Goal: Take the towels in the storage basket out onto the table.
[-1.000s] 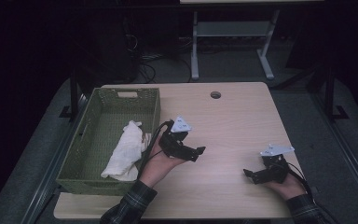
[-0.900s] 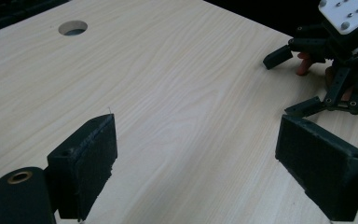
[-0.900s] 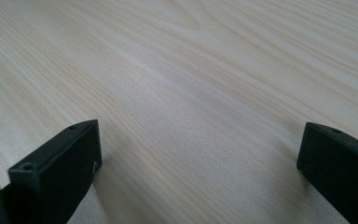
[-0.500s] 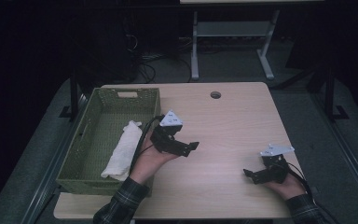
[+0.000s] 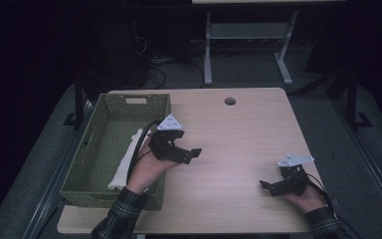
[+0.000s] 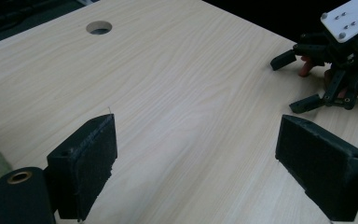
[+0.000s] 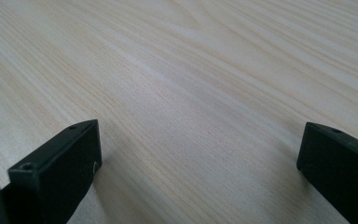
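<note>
A green woven basket (image 5: 95, 149) stands on the left part of the wooden table (image 5: 238, 134), and a white cloth (image 5: 124, 164) lies along its right side. My left gripper (image 5: 191, 154) hovers just right of the basket's rim and points toward the table's middle. Its jaws are open and hold nothing, as the left gripper view (image 6: 196, 163) shows. My right gripper (image 5: 267, 187) rests near the front right of the table, pointing left. It is open and holds nothing in the right gripper view (image 7: 200, 158). It also appears far off in the left gripper view (image 6: 303, 79).
A round cable hole (image 5: 230, 101) sits near the table's far edge, also seen in the left gripper view (image 6: 99, 27). Bare wood lies between the two grippers. A metal frame (image 5: 248, 45) and cables stand on the dark floor beyond the table.
My left hand has drifted a little left and back, so its forearm now crosses the basket's near right corner. The cloth looks narrower and flatter than before. The right gripper has stayed put.
</note>
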Demonstrator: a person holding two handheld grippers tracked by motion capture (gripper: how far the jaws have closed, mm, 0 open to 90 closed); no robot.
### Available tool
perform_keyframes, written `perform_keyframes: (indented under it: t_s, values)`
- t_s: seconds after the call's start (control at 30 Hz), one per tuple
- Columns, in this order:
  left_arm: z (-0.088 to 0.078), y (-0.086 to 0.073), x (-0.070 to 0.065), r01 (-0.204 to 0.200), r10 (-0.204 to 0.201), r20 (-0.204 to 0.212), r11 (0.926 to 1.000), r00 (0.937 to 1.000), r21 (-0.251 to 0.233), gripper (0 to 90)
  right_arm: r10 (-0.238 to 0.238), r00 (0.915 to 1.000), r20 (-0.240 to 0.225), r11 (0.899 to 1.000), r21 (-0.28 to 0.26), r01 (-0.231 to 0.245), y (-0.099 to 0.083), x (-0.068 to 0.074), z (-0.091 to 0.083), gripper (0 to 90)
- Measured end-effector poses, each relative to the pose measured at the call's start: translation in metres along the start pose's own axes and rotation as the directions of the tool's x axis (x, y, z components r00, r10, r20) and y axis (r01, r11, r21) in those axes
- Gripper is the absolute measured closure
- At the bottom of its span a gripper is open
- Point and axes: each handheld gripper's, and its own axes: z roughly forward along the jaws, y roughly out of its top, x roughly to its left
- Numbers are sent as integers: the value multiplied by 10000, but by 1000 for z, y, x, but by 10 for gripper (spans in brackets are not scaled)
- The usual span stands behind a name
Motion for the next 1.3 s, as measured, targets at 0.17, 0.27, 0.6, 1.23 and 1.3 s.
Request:
perform_keyframes:
  t_s: [0.17, 0.27, 0.6, 1.23, 1.3]
  values:
    - [-7, -3, 5, 71, -69, -101, 9998, 9999, 205, 119, -2, 10000, 0, 10000, 2, 2, 0, 0, 0, 0]
    - [-10, -4, 7, 76, -73, -118, 9996, 9999, 289, 119, 2, 10000, 0, 10000, -2, -2, 0, 0, 0, 0]
    - [-28, -8, 22, 252, -240, -561, 9995, 9981, 211, 122, 4, 10000, 2, 10000, -25, -4, 0, 0, 0, 0]
    - [-56, -27, 51, 643, -539, -1339, 9951, 9895, 746, 124, 52, 10000, 6, 10000, -30, -52, 0, 0, 0, 0]
    - [-57, -29, 52, 742, -628, -1404, 9942, 9881, 773, 124, 56, 10000, 5, 10000, -27, -56, 0, 1, 0, 0]
